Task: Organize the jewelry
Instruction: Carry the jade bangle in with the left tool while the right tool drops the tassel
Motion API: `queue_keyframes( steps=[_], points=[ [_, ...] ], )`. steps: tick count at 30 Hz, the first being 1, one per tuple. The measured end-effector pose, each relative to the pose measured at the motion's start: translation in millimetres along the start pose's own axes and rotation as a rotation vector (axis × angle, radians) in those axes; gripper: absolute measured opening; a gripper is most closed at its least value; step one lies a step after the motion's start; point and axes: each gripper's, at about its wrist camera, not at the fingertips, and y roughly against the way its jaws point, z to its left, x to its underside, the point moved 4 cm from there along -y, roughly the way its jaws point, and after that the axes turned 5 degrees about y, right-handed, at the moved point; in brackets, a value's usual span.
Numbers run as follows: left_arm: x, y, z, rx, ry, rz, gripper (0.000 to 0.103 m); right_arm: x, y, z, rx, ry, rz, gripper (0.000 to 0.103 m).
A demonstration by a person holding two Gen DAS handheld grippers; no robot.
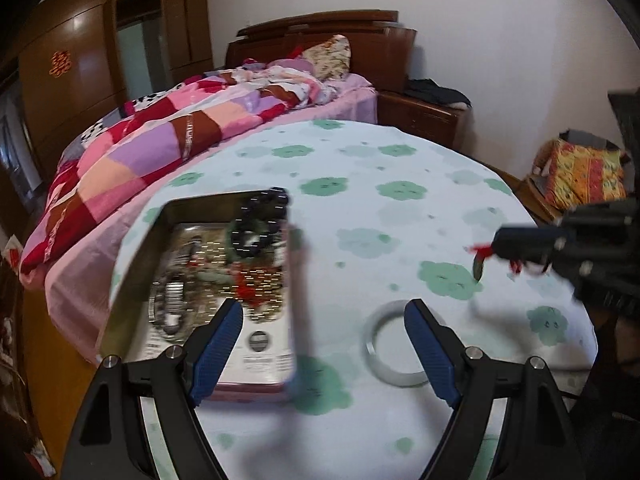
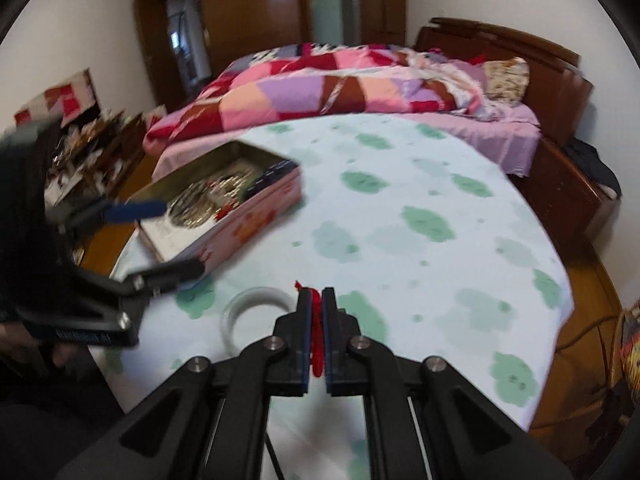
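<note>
Right gripper (image 2: pixel 316 300) clenched on a red-corded pendant (image 2: pixel 317 344), held above the table (image 1: pixel 400 208). Left gripper (image 1: pixel 324 320) spread wide, empty. Pale bangle (image 1: pixel 394 342) remains on the cloth. Beyond, the tin (image 1: pixel 132 280) already holds most pieces; two appear left.
</note>
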Motion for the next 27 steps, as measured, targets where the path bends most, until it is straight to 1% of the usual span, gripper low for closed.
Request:
queue_keyframes(
  steps=[5, 6, 7, 8, 9, 10, 13, 17, 18, 19, 20, 21, 23, 24, 25, 27],
  points=[
    [4.9, -17.2, -28.6, 0.011, -0.063, 0.045, 0.083, 3.8, 6.9, -14.3, 0.010, -0.037, -0.018, 0.007],
    [6.5, -20.9, -34.3, 0.005, -0.080, 0.056, 0.079, 4.7, 6.9, -15.5, 0.007, -0.040, -0.019, 0.007],
    [8.5, -25.9, -39.7, 0.001, -0.098, 0.073, 0.070, 5.9, 6.4, -16.3, 0.000, -0.048, -0.021, 0.007],
    [10.7, -31.5, -44.2, 0.006, -0.110, 0.097, 0.065, 6.8, 6.1, -16.9, -0.008, -0.056, -0.025, 0.007],
    [12.6, -36.5, -46.9, 0.007, -0.115, 0.117, 0.057, 8.0, 5.0, -17.2, -0.015, -0.062, -0.028, 0.007],
    [15.0, -42.7, -48.1, -0.001, -0.116, 0.140, 0.055, 8.8, 4.3, -16.7, -0.022, -0.066, -0.029, 0.007],
    [20.4, -54.5, -43.5, -0.021, -0.096, 0.178, 0.054, 11.1, 2.4, -15.4, -0.038, -0.066, -0.027, 0.007],
    [21.8, -58.8, -43.3, -0.044, -0.112, 0.179, 0.053, 12.2, 0.5, -14.8, -0.051, -0.070, -0.027, 0.007],
    [21.6, -60.0, -43.7, -0.055, -0.121, 0.177, 0.048, 11.9, 0.0, -14.6, -0.054, -0.072, -0.028, 0.007],
    [21.4, -61.9, -45.3, -0.055, -0.132, 0.183, 0.037, 12.3, 0.4, -14.0, -0.057, -0.072, -0.029, 0.007],
    [22.6, -66.3, -46.5, -0.042, -0.132, 0.208, 0.034, 11.9, -0.1, -12.9, -0.058, -0.070, -0.028, 0.007],
    [23.7, -70.7, -48.0, -0.045, -0.140, 0.218, 0.033, 12.6, -0.4, -12.4, -0.057, -0.068, -0.028, 0.007],
    [21.1, -72.4, -52.7, -0.055, -0.179, 0.207, 0.033, 12.6, -0.5, -11.7, -0.055, -0.067, -0.030, 0.007],
    [20.1, -73.5, -53.1, -0.054, -0.179, 0.208, 0.033, 12.6, -0.5, -11.5, -0.055, -0.068, -0.029, 0.007],
    [19.2, -74.2, -52.6, -0.043, -0.172, 0.207, 0.024, 12.7, 0.0, -11.6, -0.053, -0.069, -0.031, 0.007],
    [18.8, -73.0, -51.5, -0.040, -0.183, 0.199, 0.011, 12.1, 1.6, -12.3, -0.051, -0.073, -0.037, 0.007]
  ],
)
